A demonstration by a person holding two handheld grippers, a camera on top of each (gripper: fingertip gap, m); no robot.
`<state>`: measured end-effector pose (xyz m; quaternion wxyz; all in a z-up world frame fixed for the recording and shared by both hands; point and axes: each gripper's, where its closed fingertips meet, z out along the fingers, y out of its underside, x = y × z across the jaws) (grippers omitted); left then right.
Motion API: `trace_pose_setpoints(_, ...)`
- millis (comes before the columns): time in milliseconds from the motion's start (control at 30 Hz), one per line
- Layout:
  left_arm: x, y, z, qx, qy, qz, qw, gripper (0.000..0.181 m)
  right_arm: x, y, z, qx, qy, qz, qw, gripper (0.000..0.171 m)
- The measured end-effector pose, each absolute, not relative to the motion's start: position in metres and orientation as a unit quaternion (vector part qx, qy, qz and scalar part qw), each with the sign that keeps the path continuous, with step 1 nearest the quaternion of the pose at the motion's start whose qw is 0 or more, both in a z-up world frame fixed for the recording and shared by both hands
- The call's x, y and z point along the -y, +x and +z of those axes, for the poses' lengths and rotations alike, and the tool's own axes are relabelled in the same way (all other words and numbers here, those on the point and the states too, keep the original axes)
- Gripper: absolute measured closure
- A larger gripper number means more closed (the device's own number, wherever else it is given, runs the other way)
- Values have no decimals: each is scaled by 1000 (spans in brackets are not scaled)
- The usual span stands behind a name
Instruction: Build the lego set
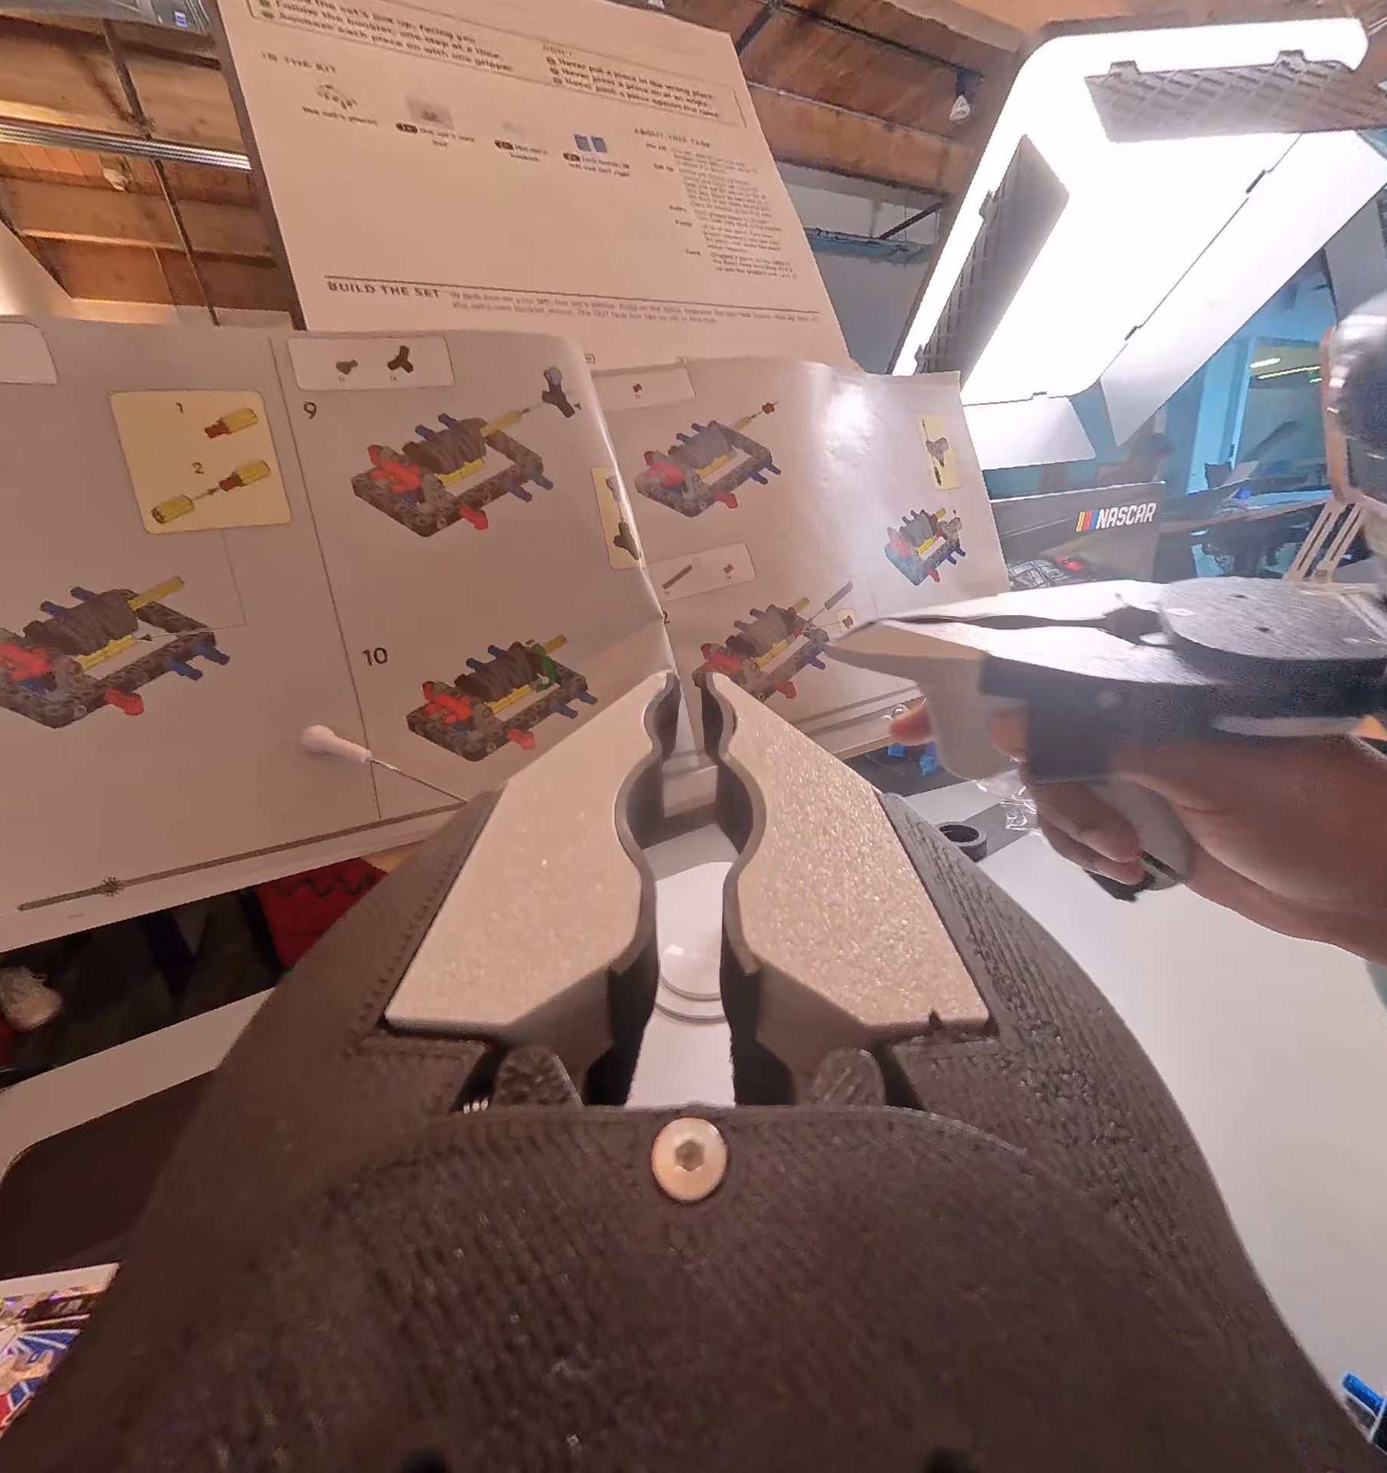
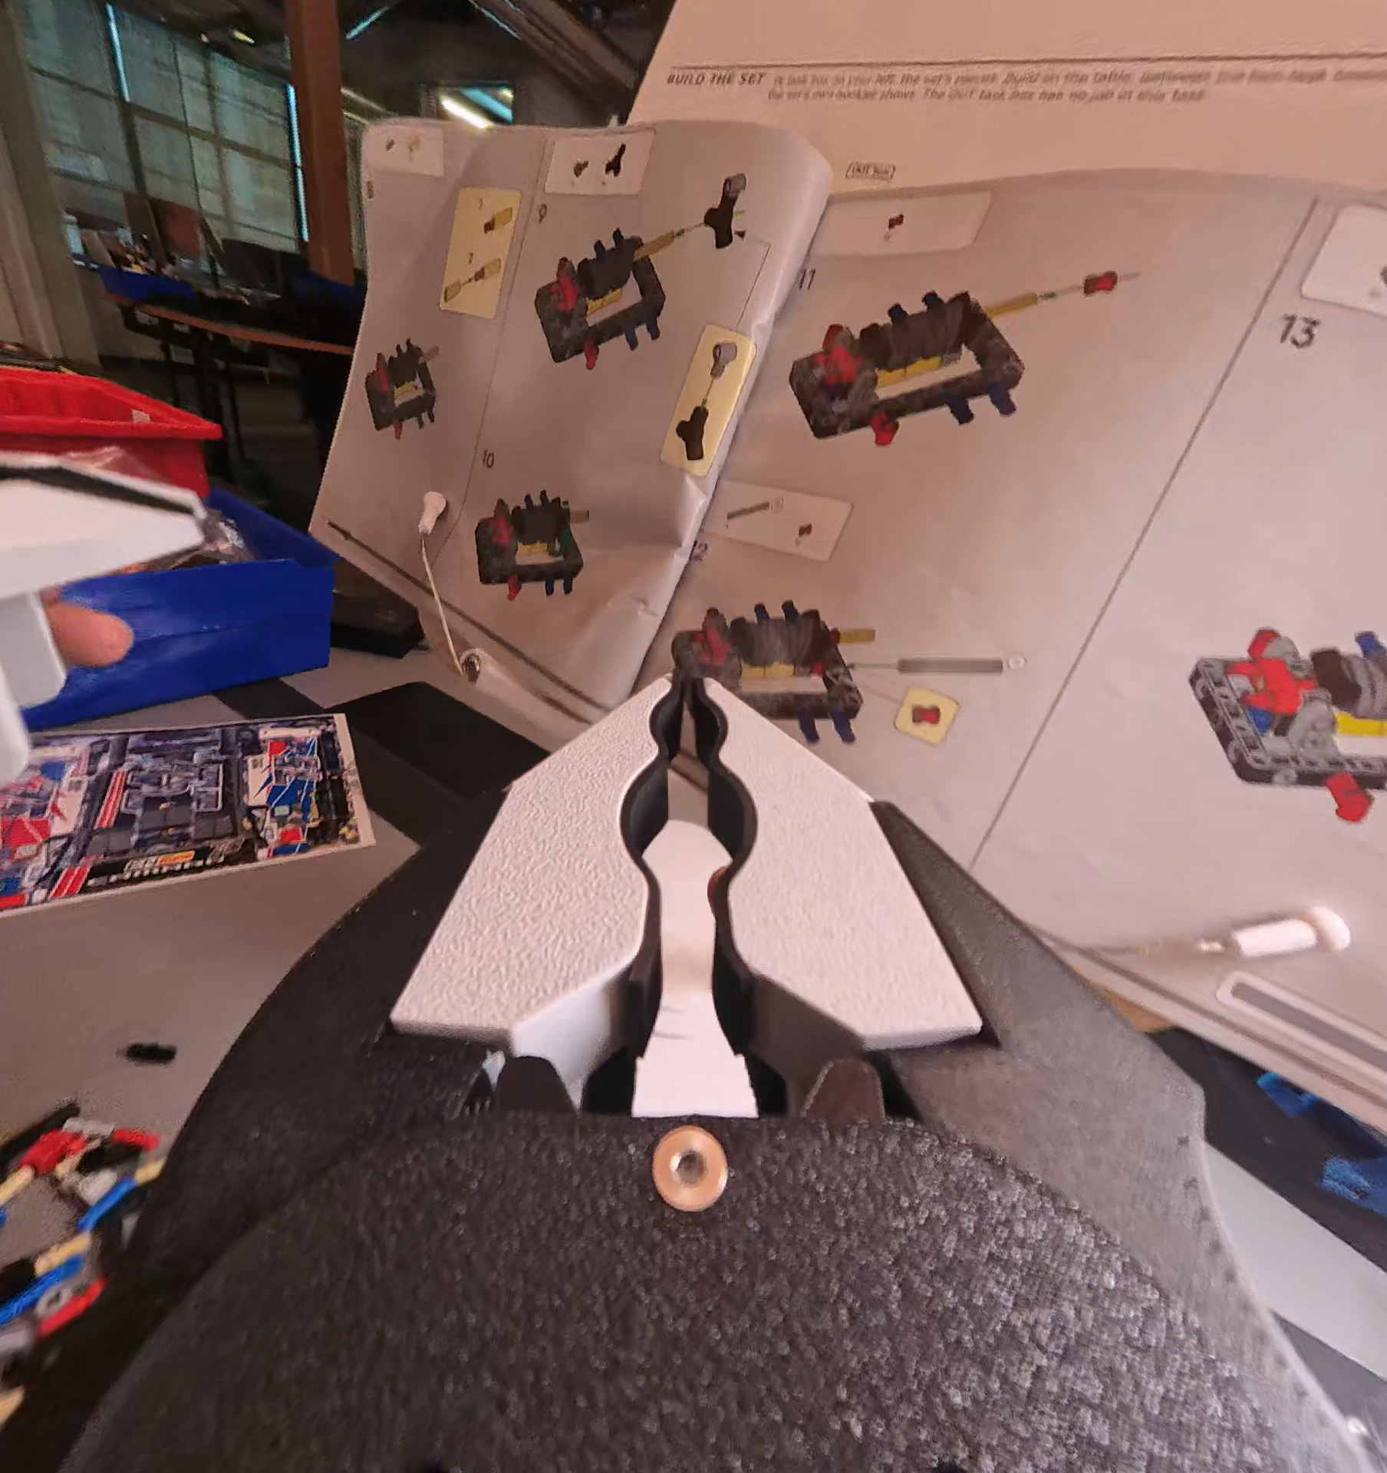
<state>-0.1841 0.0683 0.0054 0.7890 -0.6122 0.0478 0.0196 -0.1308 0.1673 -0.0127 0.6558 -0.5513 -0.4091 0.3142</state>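
Observation:
The open instruction booklet (image 1: 276, 606) stands propped on a stand in front of both grippers, showing build steps; it also fills the right wrist view (image 2: 1073, 518). My left gripper (image 1: 691, 687) points at its centre fold, jaws nearly closed with nothing between them. My right gripper (image 2: 687, 687) has its jaws closed, tips right at the lower part of the right-hand page. In the left wrist view the right gripper (image 1: 838, 647) comes in from the right and touches that page, held by a hand (image 1: 1248, 837). Loose Lego pieces (image 2: 37, 1196) lie at the lower left.
A printed task sheet (image 1: 515, 159) stands behind the booklet. A blue bin (image 2: 196, 622) and a red bin (image 2: 76, 414) sit at the left, with a sticker sheet (image 2: 156, 805) on the table. White pins (image 2: 1284, 932) hold the booklet. More blue pieces (image 2: 1360, 1172) lie at the right. The grippers' ends are close to 12 cm from one another.

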Motion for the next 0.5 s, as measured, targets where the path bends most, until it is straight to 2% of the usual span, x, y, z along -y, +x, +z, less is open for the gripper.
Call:
trace_pose_setpoints(200,-63,-185,12,-50,-602,22,797,178,-181,-173,16,392,-564,311,657,171)
trace_pose_setpoints(500,-63,-192,11,-41,-607,21,794,178,-200,-189,12,393,-599,276,641,171)
